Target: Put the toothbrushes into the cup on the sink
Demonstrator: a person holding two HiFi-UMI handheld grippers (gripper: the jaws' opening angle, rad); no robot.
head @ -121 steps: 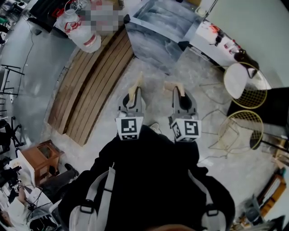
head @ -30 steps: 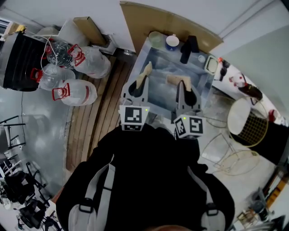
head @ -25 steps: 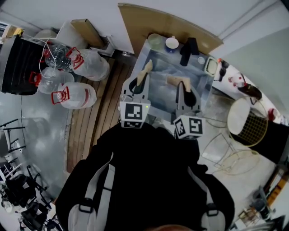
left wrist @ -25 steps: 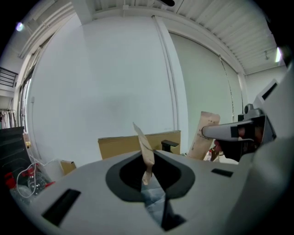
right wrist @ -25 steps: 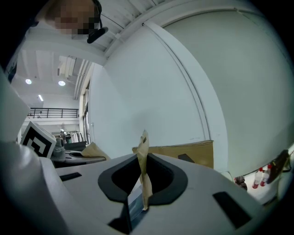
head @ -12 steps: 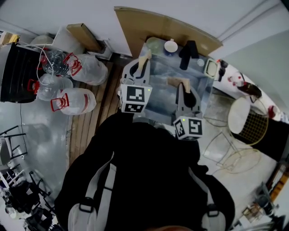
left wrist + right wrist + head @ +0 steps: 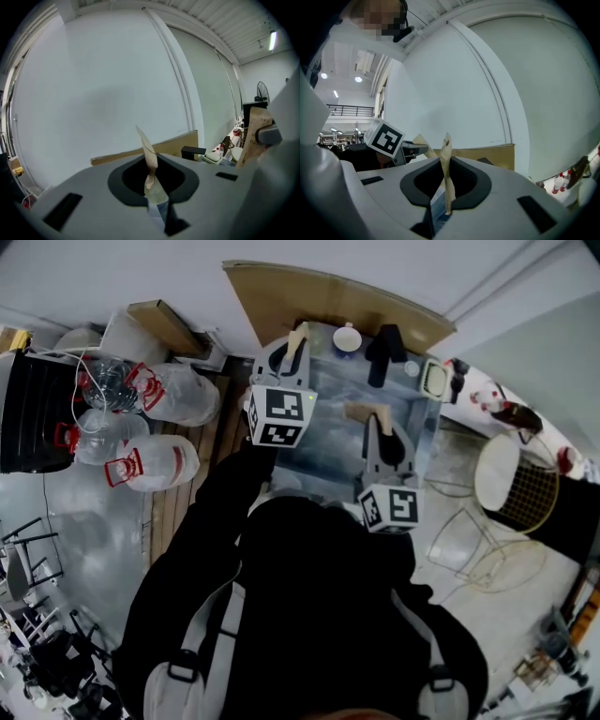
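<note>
A grey marble sink (image 7: 328,442) stands against the wall. On its back rim sit a white cup (image 7: 348,337) and a black faucet (image 7: 383,343). My left gripper (image 7: 298,337) reaches over the sink's back left corner, just left of the cup, and is shut with nothing in it (image 7: 146,145). My right gripper (image 7: 361,412) hangs over the basin nearer to me, its tan fingertips also pressed together and empty (image 7: 447,154). The left gripper's marker cube (image 7: 384,137) shows at the left of the right gripper view. No toothbrush is visible in any view.
A soap dish (image 7: 433,379) lies at the sink's back right. A cardboard board (image 7: 328,294) leans on the wall behind. Large water jugs (image 7: 141,462) and a black crate (image 7: 33,409) stand left; wire chairs (image 7: 511,486) stand right.
The left gripper has moved forward from the basin's near left side to its back left corner beside the cup. The right gripper has stayed over the basin.
</note>
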